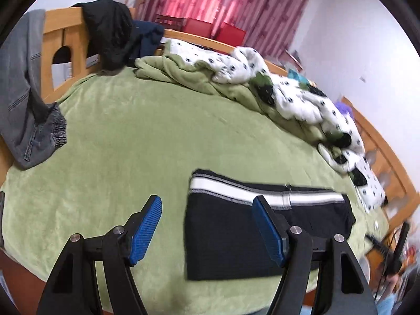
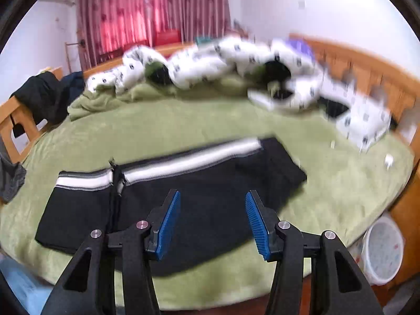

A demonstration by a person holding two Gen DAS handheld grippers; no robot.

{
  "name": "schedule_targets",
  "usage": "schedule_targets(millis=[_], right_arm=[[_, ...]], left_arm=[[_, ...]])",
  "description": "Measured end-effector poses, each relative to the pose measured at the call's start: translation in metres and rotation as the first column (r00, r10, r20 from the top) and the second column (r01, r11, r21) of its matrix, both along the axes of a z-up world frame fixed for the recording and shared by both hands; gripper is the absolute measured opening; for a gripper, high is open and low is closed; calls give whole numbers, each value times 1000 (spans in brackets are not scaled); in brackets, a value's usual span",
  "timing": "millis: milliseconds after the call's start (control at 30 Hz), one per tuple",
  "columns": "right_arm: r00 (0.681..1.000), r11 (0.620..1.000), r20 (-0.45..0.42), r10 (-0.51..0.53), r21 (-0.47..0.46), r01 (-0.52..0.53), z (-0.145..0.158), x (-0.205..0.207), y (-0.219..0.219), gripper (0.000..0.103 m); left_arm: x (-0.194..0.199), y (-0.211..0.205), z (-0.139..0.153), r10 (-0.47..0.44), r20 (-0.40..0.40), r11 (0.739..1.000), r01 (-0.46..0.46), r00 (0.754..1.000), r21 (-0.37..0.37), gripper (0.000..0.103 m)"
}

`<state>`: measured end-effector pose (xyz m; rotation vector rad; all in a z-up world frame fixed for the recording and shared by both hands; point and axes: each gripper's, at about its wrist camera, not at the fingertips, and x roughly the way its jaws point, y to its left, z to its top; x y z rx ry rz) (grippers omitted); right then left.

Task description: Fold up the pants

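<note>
Black pants (image 1: 231, 239) with a white and grey stripe lie folded into a flat rectangle on the green bed cover (image 1: 131, 136). They also show in the right wrist view (image 2: 204, 194). My left gripper (image 1: 207, 231) is open and empty, held above the pants' left edge. My right gripper (image 2: 212, 223) is open and empty, held above the front middle of the pants. Both have blue ribbed pads. The right wrist view is blurred.
A rumpled white spotted quilt (image 1: 302, 97) and green blanket (image 1: 183, 73) lie along the far side. Grey jeans (image 1: 23, 92) and dark clothes (image 1: 113, 31) hang on the wooden bed frame (image 1: 68, 36) at left. A white bucket (image 2: 386, 252) stands on the floor at right.
</note>
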<state>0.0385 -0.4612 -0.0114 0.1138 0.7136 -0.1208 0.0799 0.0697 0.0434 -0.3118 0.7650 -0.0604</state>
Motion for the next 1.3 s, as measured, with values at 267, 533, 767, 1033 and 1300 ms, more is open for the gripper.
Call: schedule_targets(millis=[267, 533, 767, 1033, 1300], right_arm=[[984, 980, -142, -108, 152, 129, -95, 28, -71, 51], [970, 901, -123, -208, 363, 239, -156, 70, -118, 54], [966, 916, -92, -242, 307, 258, -157, 118, -119, 61], [955, 941, -127, -267, 177, 287, -141, 145, -104, 16], [976, 974, 54, -211, -77, 215, -39, 147, -13, 13]], left_arm=[[53, -9, -83, -105, -134, 994, 108, 985, 17, 70], [102, -11, -184, -169, -229, 979, 135, 959, -155, 68], [126, -30, -210, -231, -216, 968, 202, 949, -152, 68], [133, -50, -187, -270, -221, 961, 249, 937, -117, 18], [143, -35, -106, -321, -142, 939, 295, 936, -180, 10]])
